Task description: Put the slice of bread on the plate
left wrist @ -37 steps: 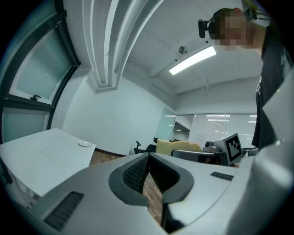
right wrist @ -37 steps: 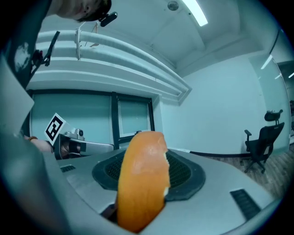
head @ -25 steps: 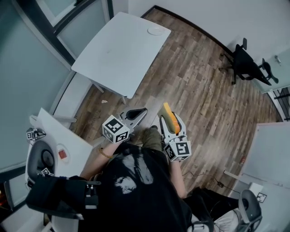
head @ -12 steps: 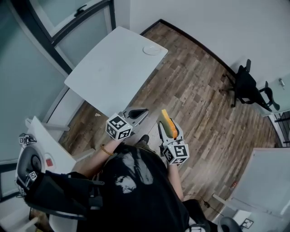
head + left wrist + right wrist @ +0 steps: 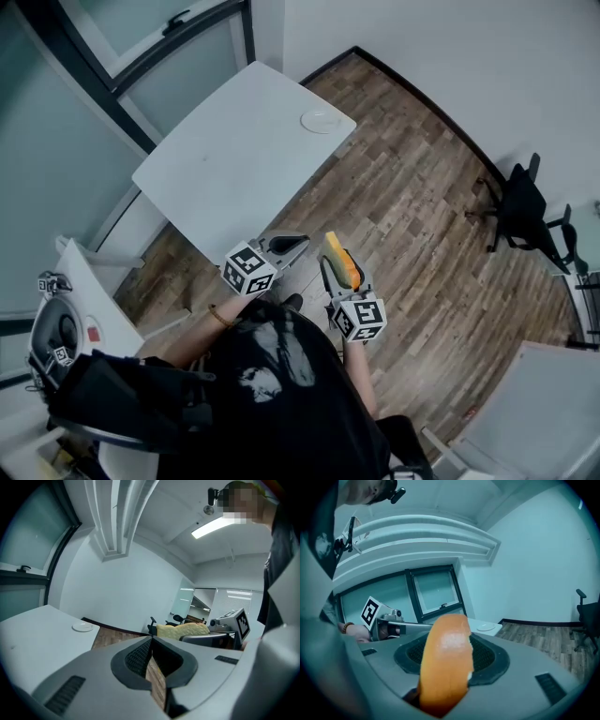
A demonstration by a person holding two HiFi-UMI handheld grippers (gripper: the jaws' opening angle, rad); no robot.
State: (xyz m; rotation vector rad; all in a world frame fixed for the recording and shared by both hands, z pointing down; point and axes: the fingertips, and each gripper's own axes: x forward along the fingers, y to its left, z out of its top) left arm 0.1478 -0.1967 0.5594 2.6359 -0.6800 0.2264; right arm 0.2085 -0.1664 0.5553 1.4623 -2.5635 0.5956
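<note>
My right gripper (image 5: 334, 257) is shut on a slice of bread (image 5: 341, 260), which stands on edge with its orange-brown crust up. In the right gripper view the bread (image 5: 445, 660) fills the space between the jaws. My left gripper (image 5: 301, 243) is held beside it on the left, its tips together with nothing between them (image 5: 151, 640). A small white plate (image 5: 321, 120) lies near the far corner of the white table (image 5: 234, 159), well ahead of both grippers. The plate also shows in the left gripper view (image 5: 83, 626) and the right gripper view (image 5: 486, 626).
Both grippers hang over wood floor (image 5: 412, 197), just short of the table's near edge. A black office chair (image 5: 525, 202) stands at the right by the wall. A white desk (image 5: 94, 300) is at the left, another white table (image 5: 544, 412) at the bottom right.
Both grippers have been carried forward toward the white table, side by side. The bread stays gripped in the right one.
</note>
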